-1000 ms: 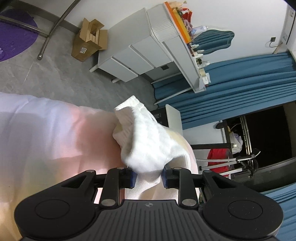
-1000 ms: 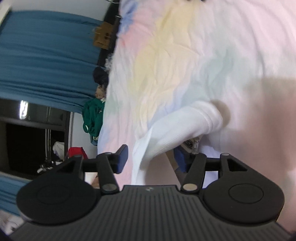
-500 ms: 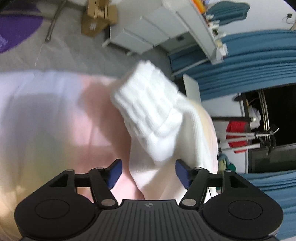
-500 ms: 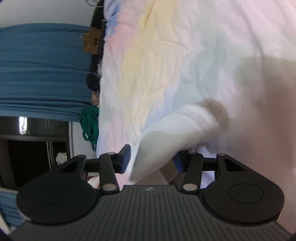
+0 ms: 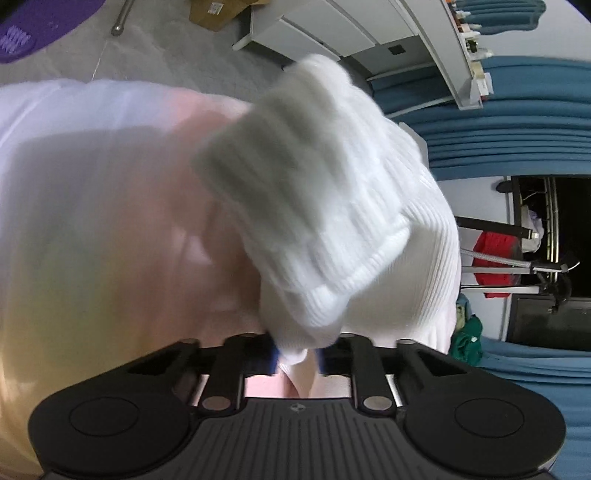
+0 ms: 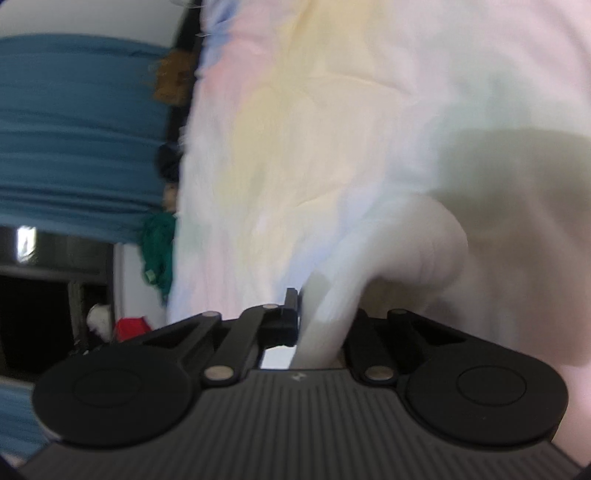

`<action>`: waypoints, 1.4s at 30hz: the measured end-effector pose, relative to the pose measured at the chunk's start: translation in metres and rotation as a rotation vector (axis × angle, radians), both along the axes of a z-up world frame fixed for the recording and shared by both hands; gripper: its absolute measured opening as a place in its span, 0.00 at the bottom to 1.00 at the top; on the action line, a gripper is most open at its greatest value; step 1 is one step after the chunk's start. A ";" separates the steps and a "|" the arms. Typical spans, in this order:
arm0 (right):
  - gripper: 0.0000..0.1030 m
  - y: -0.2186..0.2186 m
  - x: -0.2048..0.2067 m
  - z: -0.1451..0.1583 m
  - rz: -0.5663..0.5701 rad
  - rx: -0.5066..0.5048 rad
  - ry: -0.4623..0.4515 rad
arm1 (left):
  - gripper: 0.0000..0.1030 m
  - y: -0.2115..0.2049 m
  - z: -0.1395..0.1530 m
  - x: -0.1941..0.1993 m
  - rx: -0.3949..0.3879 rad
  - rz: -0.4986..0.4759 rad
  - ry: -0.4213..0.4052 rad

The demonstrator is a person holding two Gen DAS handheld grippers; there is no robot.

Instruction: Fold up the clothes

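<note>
A white ribbed sock (image 5: 325,221) hangs over a pastel tie-dye sheet (image 5: 92,184). In the left wrist view its thick folded part fills the middle, blurred. My left gripper (image 5: 297,354) has its jaws closing, and its blue pads pinch the sock's lower end. In the right wrist view the sock (image 6: 417,251) curves up from my right gripper (image 6: 319,325). That gripper's jaws are closing too, with a flat strip of the sock squeezed between them. The sheet (image 6: 332,110) lies spread behind it.
Past the sheet's edge stand a white drawer unit (image 5: 314,26), a cardboard box (image 5: 218,11) and a purple mat (image 5: 37,22) on the grey floor. Blue curtains (image 5: 517,122) hang beyond, with red cloth (image 5: 495,251) on a stand. A green garment (image 6: 159,251) lies beside the sheet.
My left jaws spread wide around the sock, then closed on its lower end while the gripper sank closer. My right jaws went from wide apart to pinched on the sock's other end.
</note>
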State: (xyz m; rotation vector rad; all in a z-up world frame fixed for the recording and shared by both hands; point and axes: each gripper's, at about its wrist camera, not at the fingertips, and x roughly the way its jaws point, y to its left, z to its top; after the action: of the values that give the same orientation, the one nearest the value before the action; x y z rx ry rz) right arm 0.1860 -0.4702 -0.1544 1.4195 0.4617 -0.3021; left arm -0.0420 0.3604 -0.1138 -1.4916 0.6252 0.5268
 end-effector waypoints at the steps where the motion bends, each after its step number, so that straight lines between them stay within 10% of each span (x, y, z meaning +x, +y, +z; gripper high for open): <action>1: 0.06 0.000 0.001 0.006 0.012 -0.003 -0.087 | 0.08 0.000 0.000 -0.001 0.001 -0.003 -0.006; 7: 0.05 -0.004 -0.016 0.073 0.121 -0.230 -0.486 | 0.05 -0.003 0.020 -0.009 0.101 -0.021 -0.096; 12: 0.05 -0.028 -0.034 0.058 0.135 -0.277 -0.128 | 0.04 -0.001 0.026 -0.023 0.126 -0.014 -0.143; 17: 0.05 -0.052 -0.058 0.008 0.114 -0.062 0.158 | 0.04 0.002 0.032 -0.030 0.137 -0.029 -0.130; 28: 0.05 -0.015 -0.075 0.070 0.052 -0.418 -0.063 | 0.03 0.042 0.081 -0.060 0.115 -0.107 -0.166; 36: 0.05 -0.019 -0.089 0.012 0.067 -0.252 0.314 | 0.03 0.057 0.056 -0.111 0.139 -0.194 0.015; 42: 0.09 -0.023 -0.093 0.000 0.063 -0.193 0.355 | 0.09 0.050 0.047 -0.126 0.183 -0.239 0.034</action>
State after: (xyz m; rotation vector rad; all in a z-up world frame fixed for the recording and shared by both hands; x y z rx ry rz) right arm 0.0928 -0.4931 -0.1542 1.1633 0.7453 -0.5376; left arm -0.1680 0.4106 -0.0667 -1.2186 0.7500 0.4134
